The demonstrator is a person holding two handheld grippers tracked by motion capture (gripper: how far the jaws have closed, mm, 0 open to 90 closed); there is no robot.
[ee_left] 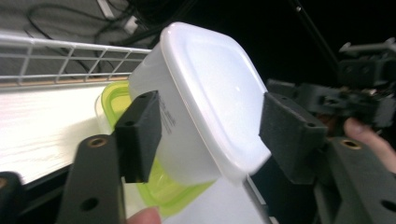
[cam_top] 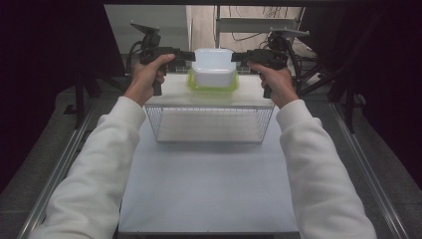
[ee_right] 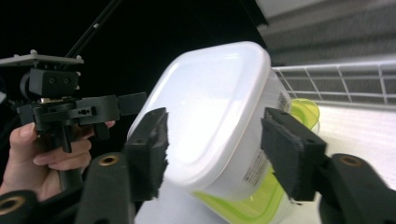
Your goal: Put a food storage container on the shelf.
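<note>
The left gripper (cam_top: 190, 55) comes at the white container (cam_top: 214, 66) from nine o'clock, its jaws spread to either side of the container's end; in the left gripper view (ee_left: 208, 135) one pad lies against the side wall and the other sits just off the lid's edge, so whether they actually clamp it I cannot tell. The right gripper (cam_top: 235, 58) mirrors it from three o'clock — in the right gripper view (ee_right: 212, 156) its jaws also stand apart, flanking the container with slim gaps. The container sits upside-looking atop a lime-green container (cam_top: 213, 85), nested into it, at twelve o'clock on the bench (cam_top: 209, 184), resting on the top of a white wire shelf rack (cam_top: 211, 124). The rack's top board is pale and bare around the stack; under it the wire mesh front shows a lower level. The bench itself is a plain white sheet, running toward six o'clock between the person's white sleeves (cam_top: 94, 174). Grey metal rails (cam_top: 59, 169) edge it at both sides — beyond lies dark carpeted floor, black curtains, and at twelve o'clock a tangle of cables (cam_top: 259, 30) on the floor.
</note>
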